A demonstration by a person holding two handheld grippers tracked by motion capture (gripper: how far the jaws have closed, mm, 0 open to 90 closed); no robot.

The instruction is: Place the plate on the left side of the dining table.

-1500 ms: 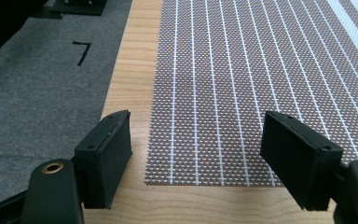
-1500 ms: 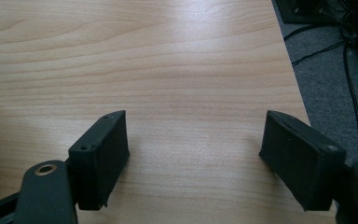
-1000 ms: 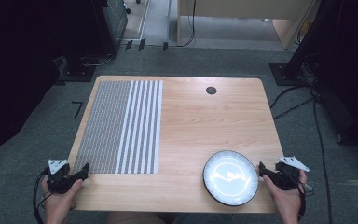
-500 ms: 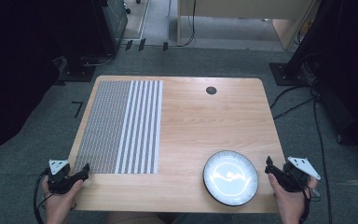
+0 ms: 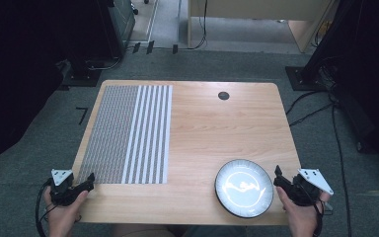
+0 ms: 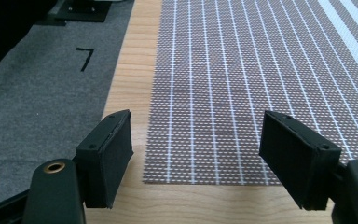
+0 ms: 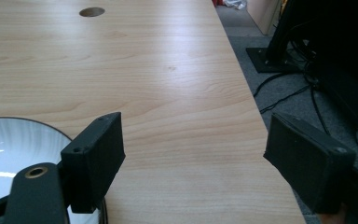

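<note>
Counter: a light wooden counter (image 5: 212,133) stood in the middle of the room, with grey carpet all around it.

Mat: a flat woven mat (image 5: 128,133) with brown and white stripes lay on the left part of the counter. Its near edge was close to the front edge of the counter.

Plate: a round white plate with a dark rim (image 5: 243,188) sat on the counter near the front right corner. It had nothing on it.

Hole: a small round dark hole (image 5: 223,96) was in the counter near the far edge, well apart from the plate.

Left gripper: the black left gripper (image 5: 85,183) was held at the front left corner, just beside the near corner of the mat. Its jaws were wide apart and held nothing. It looked the same as a second before.

Right gripper: the black right gripper (image 5: 278,177) was held at the front right edge, just beside the plate but not touching it. Its jaws were wide apart and empty too.

What changed: the right hand (image 5: 301,212) had moved a little. The grey plate on top of its gripper had swung out to the right and a bit lower. The plate and mat had not moved.

What it means: I think nothing had really started yet. Both grippers looked ready, one by the mat and one by the plate. I could not tell what the job was.
</note>
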